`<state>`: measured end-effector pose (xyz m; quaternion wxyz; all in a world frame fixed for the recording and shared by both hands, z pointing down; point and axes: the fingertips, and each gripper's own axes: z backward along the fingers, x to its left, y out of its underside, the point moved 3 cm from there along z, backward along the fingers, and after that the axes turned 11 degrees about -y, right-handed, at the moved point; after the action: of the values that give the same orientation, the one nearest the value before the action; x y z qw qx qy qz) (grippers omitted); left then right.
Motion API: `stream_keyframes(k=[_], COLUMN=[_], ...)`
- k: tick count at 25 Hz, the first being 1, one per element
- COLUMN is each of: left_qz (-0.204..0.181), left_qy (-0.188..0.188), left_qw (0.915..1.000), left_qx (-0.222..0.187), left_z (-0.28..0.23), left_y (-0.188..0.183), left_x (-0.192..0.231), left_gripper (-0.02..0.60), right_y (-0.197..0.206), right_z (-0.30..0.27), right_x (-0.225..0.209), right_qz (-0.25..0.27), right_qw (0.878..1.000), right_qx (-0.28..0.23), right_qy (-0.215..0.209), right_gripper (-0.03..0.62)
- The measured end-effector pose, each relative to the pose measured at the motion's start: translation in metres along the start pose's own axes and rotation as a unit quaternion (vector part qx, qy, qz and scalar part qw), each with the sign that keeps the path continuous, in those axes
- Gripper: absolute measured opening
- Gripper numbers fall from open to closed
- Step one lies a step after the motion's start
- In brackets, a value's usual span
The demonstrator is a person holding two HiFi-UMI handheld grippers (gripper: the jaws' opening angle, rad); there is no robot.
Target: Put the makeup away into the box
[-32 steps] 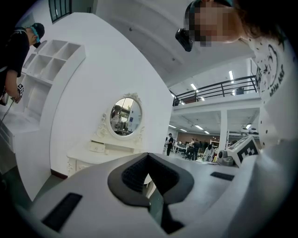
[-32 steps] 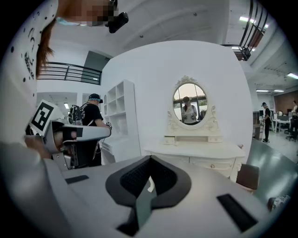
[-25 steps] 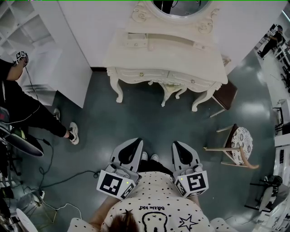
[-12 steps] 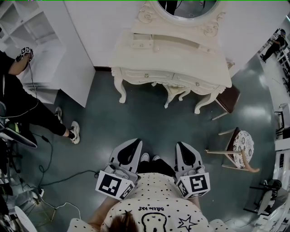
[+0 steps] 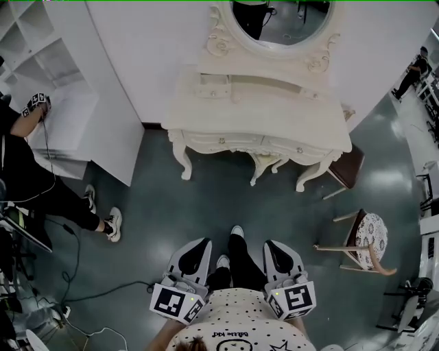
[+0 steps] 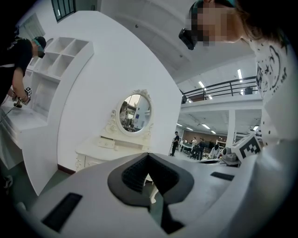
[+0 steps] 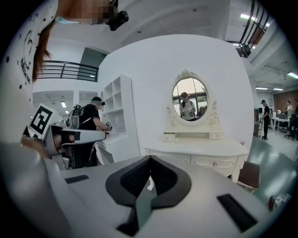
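Observation:
No makeup and no box can be made out in any view. The cream dressing table (image 5: 260, 113) with its oval mirror (image 5: 278, 17) stands against the white wall, well ahead of me; it also shows in the left gripper view (image 6: 104, 151) and the right gripper view (image 7: 200, 148). My left gripper (image 5: 199, 242) and right gripper (image 5: 274, 245) are held side by side close to my body, over the dark floor. Both point toward the table. The left gripper (image 6: 148, 155) has its jaws together with nothing between them, and so does the right gripper (image 7: 150, 159).
A white shelf unit (image 5: 48, 82) stands at the left, with a person in black (image 5: 27, 171) working at it. Cables (image 5: 89, 277) lie on the floor at the lower left. A patterned chair (image 5: 360, 233) and a brown stool (image 5: 343, 147) stand to the right of the table.
The dressing table and mirror have slid lower in the head view, showing more of the mirror. Both grippers sit lower in the frame, and one foot has stepped forward between them.

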<state>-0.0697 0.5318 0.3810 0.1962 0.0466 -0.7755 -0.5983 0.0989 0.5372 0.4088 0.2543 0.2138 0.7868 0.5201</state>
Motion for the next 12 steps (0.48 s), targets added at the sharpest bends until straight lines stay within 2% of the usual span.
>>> stream_keyframes(k=[7,12], left_qz=[-0.002,-0.009], left_qy=[-0.006,-0.015], left_qw=[1.0,0.9991], left_qx=[-0.006,-0.039], left_z=[-0.071,-0.126], left_y=[-0.02,-0.049], left_x=[0.005,0.004], left_gripper=[-0.005,-0.005], right_y=[-0.027,-0.059], right_z=[-0.041,-0.075], right_x=[-0.056,-0.102], right_qz=[0.002,0.016], right_qw=[1.0,0.999], right_qx=[-0.006,-0.023], right_qy=[-0.005,-0.022], right_gripper=[0.008,0.008])
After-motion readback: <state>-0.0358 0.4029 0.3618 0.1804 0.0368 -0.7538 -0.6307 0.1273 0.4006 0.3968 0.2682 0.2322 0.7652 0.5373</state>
